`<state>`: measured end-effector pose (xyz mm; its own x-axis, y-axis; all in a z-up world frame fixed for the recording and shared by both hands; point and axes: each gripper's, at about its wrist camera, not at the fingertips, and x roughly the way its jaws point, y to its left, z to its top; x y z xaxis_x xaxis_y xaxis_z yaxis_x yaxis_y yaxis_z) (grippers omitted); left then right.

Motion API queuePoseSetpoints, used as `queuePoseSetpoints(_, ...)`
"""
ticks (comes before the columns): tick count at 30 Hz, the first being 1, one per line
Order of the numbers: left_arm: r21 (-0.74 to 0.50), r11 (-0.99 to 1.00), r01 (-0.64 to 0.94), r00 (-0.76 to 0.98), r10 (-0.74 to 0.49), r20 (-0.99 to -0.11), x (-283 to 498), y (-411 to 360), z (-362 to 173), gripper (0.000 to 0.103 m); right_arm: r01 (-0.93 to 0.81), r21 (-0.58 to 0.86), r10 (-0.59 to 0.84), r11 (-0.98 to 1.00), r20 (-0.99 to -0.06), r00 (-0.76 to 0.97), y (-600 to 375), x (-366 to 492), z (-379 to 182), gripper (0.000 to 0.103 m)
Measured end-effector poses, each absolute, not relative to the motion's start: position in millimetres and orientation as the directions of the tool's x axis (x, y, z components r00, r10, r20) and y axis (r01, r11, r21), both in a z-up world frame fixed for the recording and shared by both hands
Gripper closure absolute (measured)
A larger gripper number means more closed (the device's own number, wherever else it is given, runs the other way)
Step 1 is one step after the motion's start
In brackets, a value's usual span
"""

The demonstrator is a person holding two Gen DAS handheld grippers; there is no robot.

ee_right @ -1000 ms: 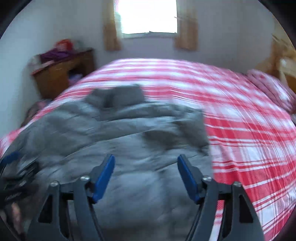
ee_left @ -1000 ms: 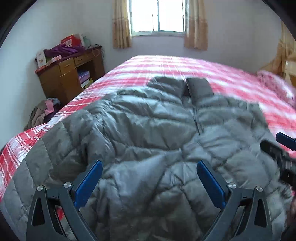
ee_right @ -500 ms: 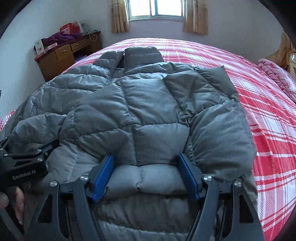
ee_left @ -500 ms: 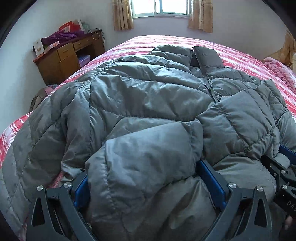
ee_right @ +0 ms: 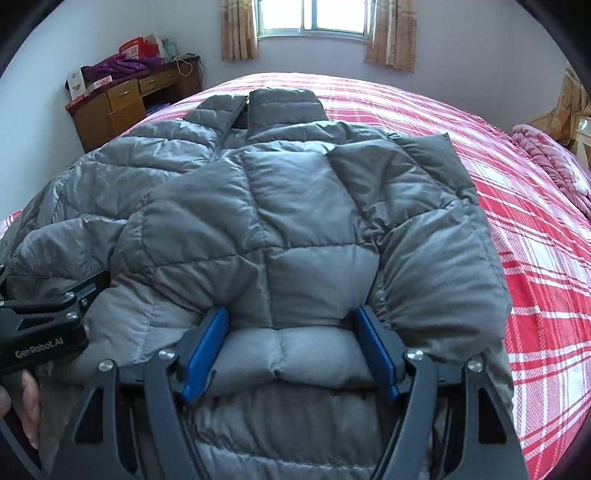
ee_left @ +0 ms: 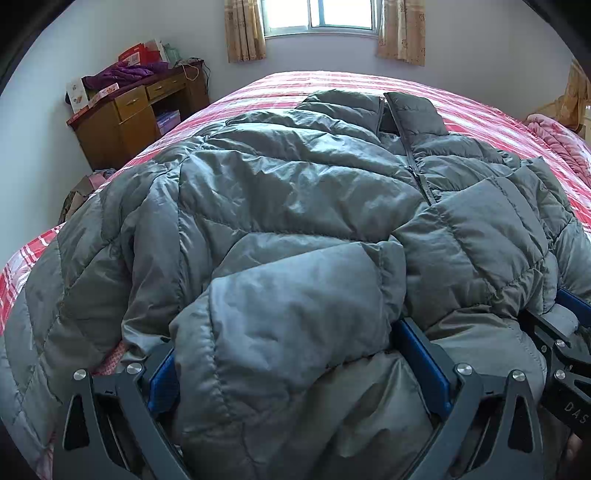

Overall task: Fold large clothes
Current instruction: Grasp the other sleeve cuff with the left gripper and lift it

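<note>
A large grey quilted puffer jacket (ee_left: 295, 192) lies front up on the bed, collar toward the window, zipper down the middle; it also fills the right wrist view (ee_right: 295, 206). My left gripper (ee_left: 291, 365) is wide open with a puffy fold of the jacket's near edge bulging between its blue pads (ee_left: 424, 362). My right gripper (ee_right: 291, 350) is wide open too, its blue pads (ee_right: 205, 347) either side of a padded section of the near edge. Neither gripper is pinched shut. The right gripper shows at the right edge of the left wrist view (ee_left: 565, 354).
The bed has a red and white plaid cover (ee_right: 535, 229). A wooden desk (ee_left: 125, 118) piled with clothes and boxes stands at the left wall. A clothes heap (ee_left: 85, 188) lies on the floor beside it. A pink blanket (ee_right: 554, 158) lies at the bed's right. A curtained window (ee_left: 321, 18) is ahead.
Both grippers came down and forward onto the jacket's near edge. Jacket folds now sit between their open fingers, where a second ago they hovered above it. Little moved in the last half second.
</note>
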<state>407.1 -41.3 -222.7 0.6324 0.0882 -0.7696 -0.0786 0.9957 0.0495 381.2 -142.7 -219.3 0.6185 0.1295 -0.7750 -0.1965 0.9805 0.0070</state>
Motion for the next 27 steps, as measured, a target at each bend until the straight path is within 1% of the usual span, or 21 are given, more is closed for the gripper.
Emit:
queuePoseSetpoints(7,0.053,0.996,-0.074,0.624,0.088,-0.776,407.6,-40.5,-221.1,0.001,-0.197,-0.007,0.118,0.98,-0.778,0.617,-140.9,383.2,-219.0,0.029)
queuePoseSetpoints(9,0.053,0.996,-0.069,0.598,0.084,-0.797,402.8,-32.1,-208.1,0.001,-0.201,-0.004,0.122,0.98,-0.781,0.612,-141.4,383.6,-217.9,0.028)
queuePoseSetpoints(10,0.037,0.997,-0.072,0.604,0.073,-0.793,396.9,-26.4,-197.7,0.001,-0.204,0.011,0.135,0.979,-0.782,0.608,-143.8,383.3,-215.2,0.028)
queuePoseSetpoints(12,0.007,0.998,-0.06,0.664,0.046,-0.746,370.4,-6.0,-164.8,0.001,-0.213,0.032,0.157,0.977,-0.781,0.604,-150.1,376.4,-205.5,0.028)
queuePoseSetpoints(13,0.012,0.998,-0.06,0.697,0.051,-0.715,351.3,10.9,-147.6,0.001,-0.207,0.042,0.163,0.977,-0.772,0.614,-154.5,367.4,-196.8,0.026)
queuePoseSetpoints(14,0.024,0.997,-0.068,0.712,0.065,-0.699,336.8,26.3,-138.2,0.001,-0.21,0.051,0.174,0.976,-0.761,0.625,-157.9,357.8,-188.9,0.02)
queuePoseSetpoints(16,0.066,0.99,-0.127,0.719,0.138,-0.681,305.7,71.3,-129.6,0.001,-0.225,0.06,0.194,0.973,-0.742,0.641,-164.8,335.5,-176.3,0.013)
queuePoseSetpoints(18,0.096,0.967,-0.235,0.68,0.234,-0.695,278.3,126.1,-135.0,0.001,-0.248,0.047,0.201,0.968,-0.738,0.644,-169.1,312.1,-172.0,0.012)
queuePoseSetpoints(22,0.094,0.892,-0.443,0.596,0.371,-0.712,221.8,220.5,-152.3,0.001,-0.28,0.017,0.205,0.96,-0.725,0.657,-168.4,273.6,-171.0,0.012)
queuePoseSetpoints(24,0.071,0.866,-0.495,0.56,0.381,-0.736,196.8,252.8,-165.4,0.001,-0.296,0.012,0.216,0.955,-0.711,0.669,-164.6,262.2,-169.2,0.012)
queuePoseSetpoints(27,-0.01,0.861,-0.509,0.53,0.304,-0.791,179.7,277.6,-188.4,0.001,-0.313,0.013,0.235,0.95,-0.692,0.683,-155.0,246.4,-168.1,0.012)
